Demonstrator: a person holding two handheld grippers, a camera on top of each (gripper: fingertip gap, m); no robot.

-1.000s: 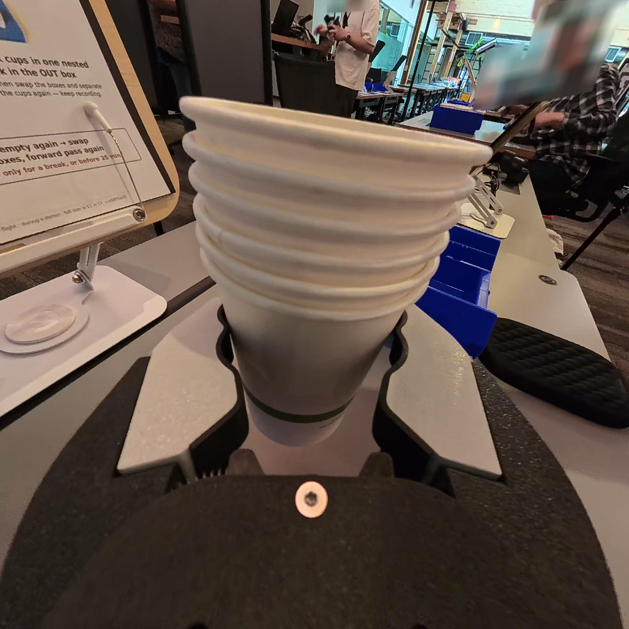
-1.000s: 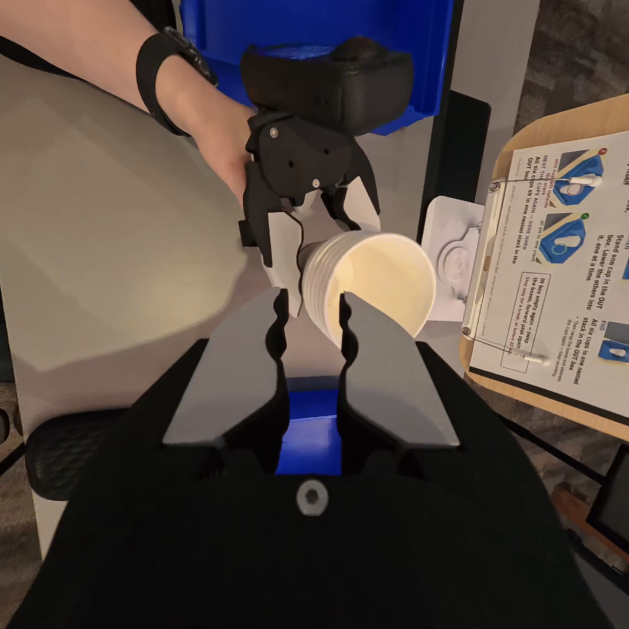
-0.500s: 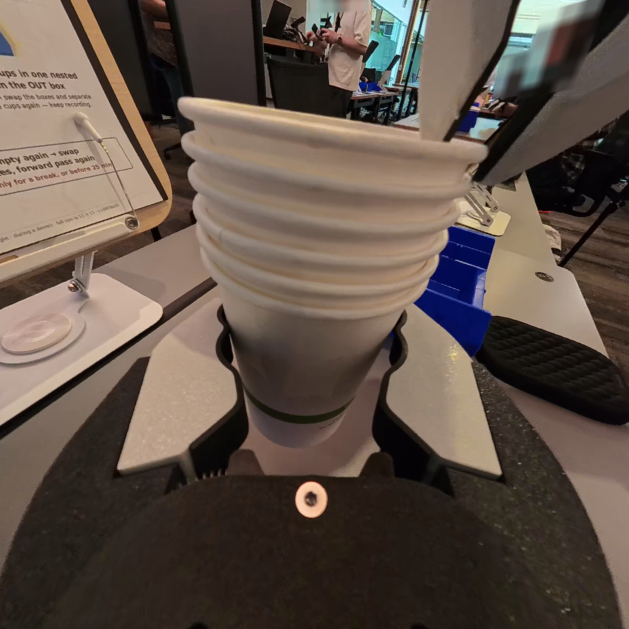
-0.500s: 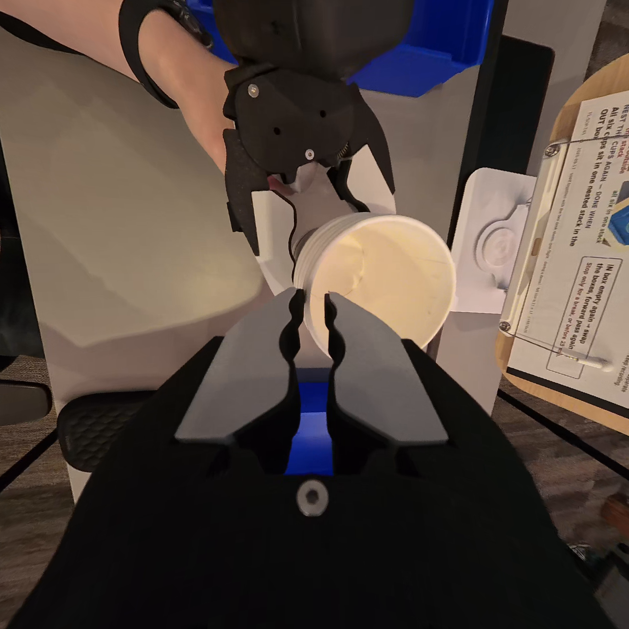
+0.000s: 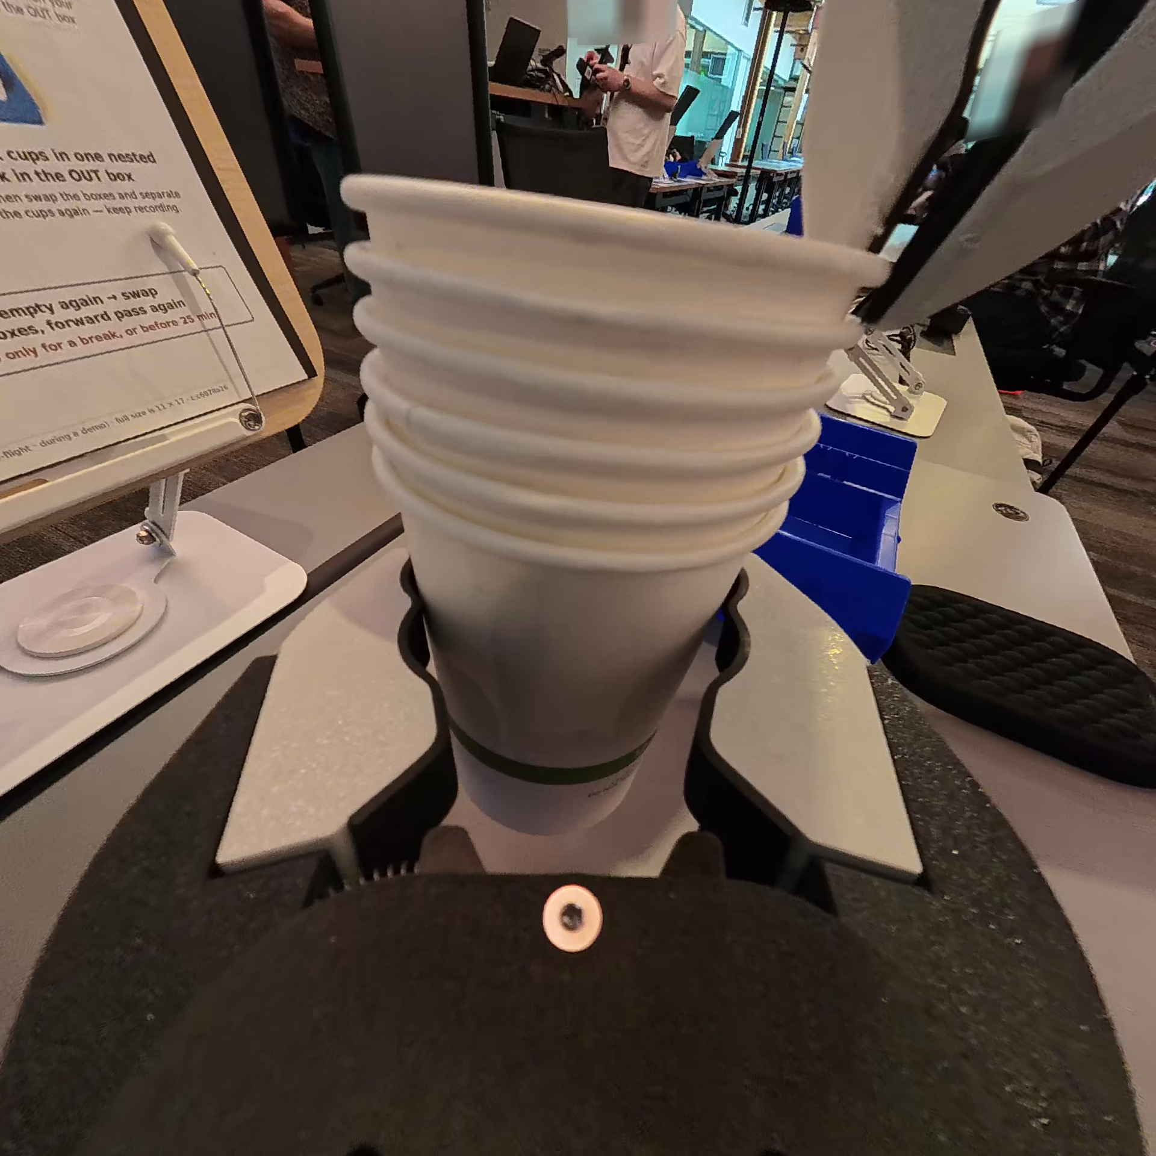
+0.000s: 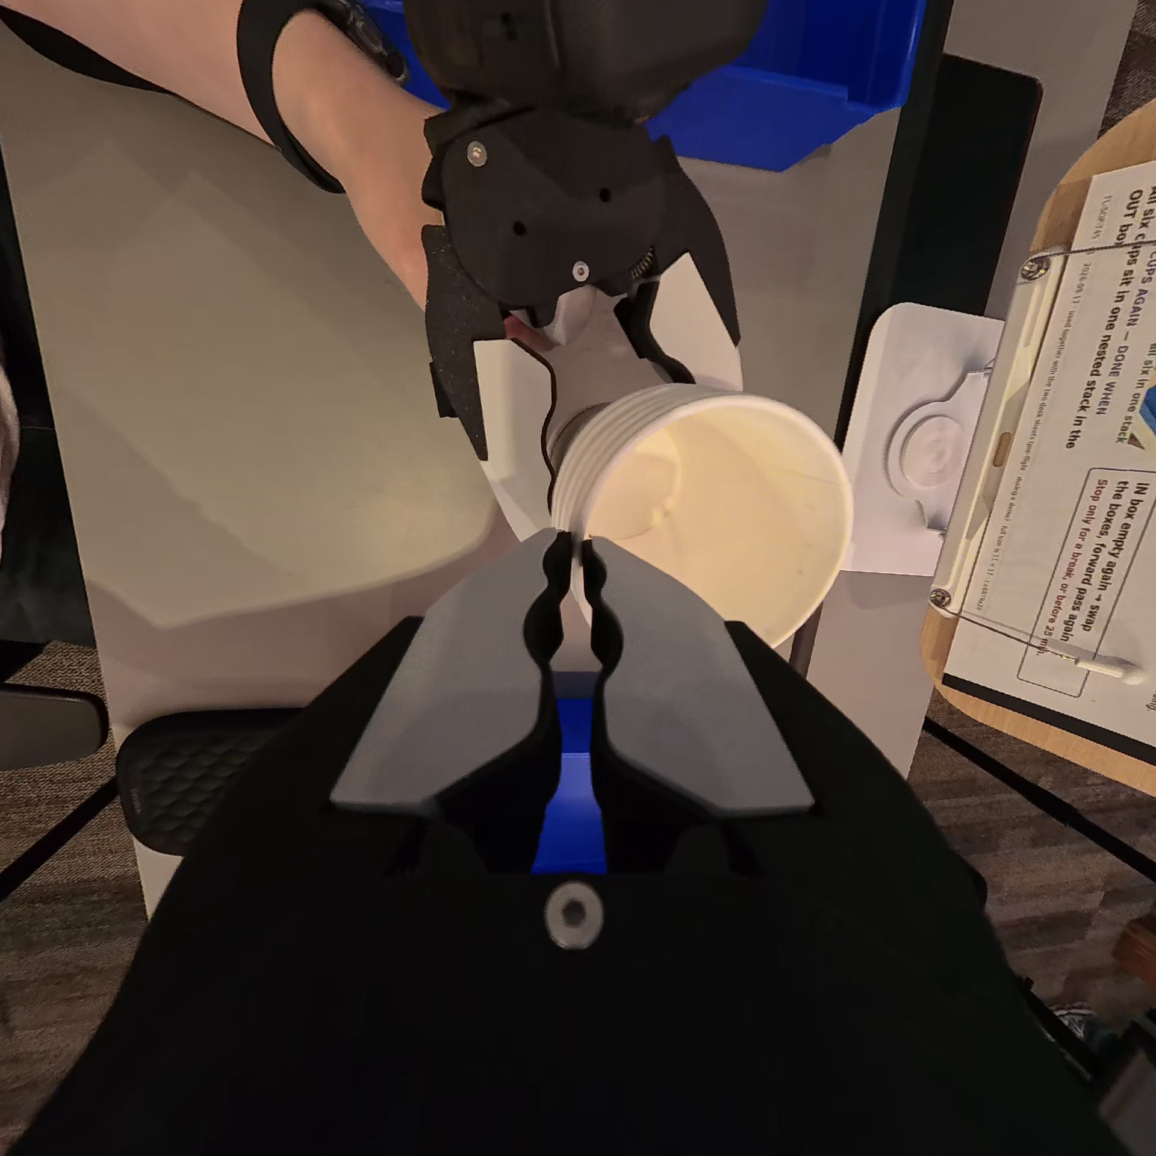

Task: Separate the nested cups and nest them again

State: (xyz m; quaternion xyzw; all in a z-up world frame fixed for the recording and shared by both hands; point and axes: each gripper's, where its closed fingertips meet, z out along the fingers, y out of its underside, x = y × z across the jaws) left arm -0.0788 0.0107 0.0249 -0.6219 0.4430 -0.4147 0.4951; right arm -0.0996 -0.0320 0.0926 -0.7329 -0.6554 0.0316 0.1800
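The desk (image 6: pixel 263 388) is pale and carries, at about 12 o'clock in the right wrist view, a blue bin (image 6: pixel 807 75), with an instruction board (image 6: pixel 1063 438) on a white stand at 3 o'clock. Above the desk, the stack of nested cups (image 5: pixel 582 438) is held off the surface, apparently six deep by its rolled rims. The left gripper (image 5: pixel 572 675) has its jaws clenched around the lowest cup's wall, just above the green band, so the whole stack hangs from that one hold.

The right gripper (image 6: pixel 574 550) comes in at the stack's mouth, its jaws drawn nearly together on the wall of the top cup (image 6: pixel 719 500) at the rim; one finger sits inside the mouth and the other outside, at roughly 7 o'clock on the rim as the right wrist view shows it. Whether the pinch catches only the innermost cup or also the rim below, I cannot tell.

The step in hand looks to be peeling off the first cup. To do it well, the pinch should take a single rim only. The pull should run straight along the stack's axis, with a slight twist if the cups stick. The left gripper should stay firm but not crush the paper wall.
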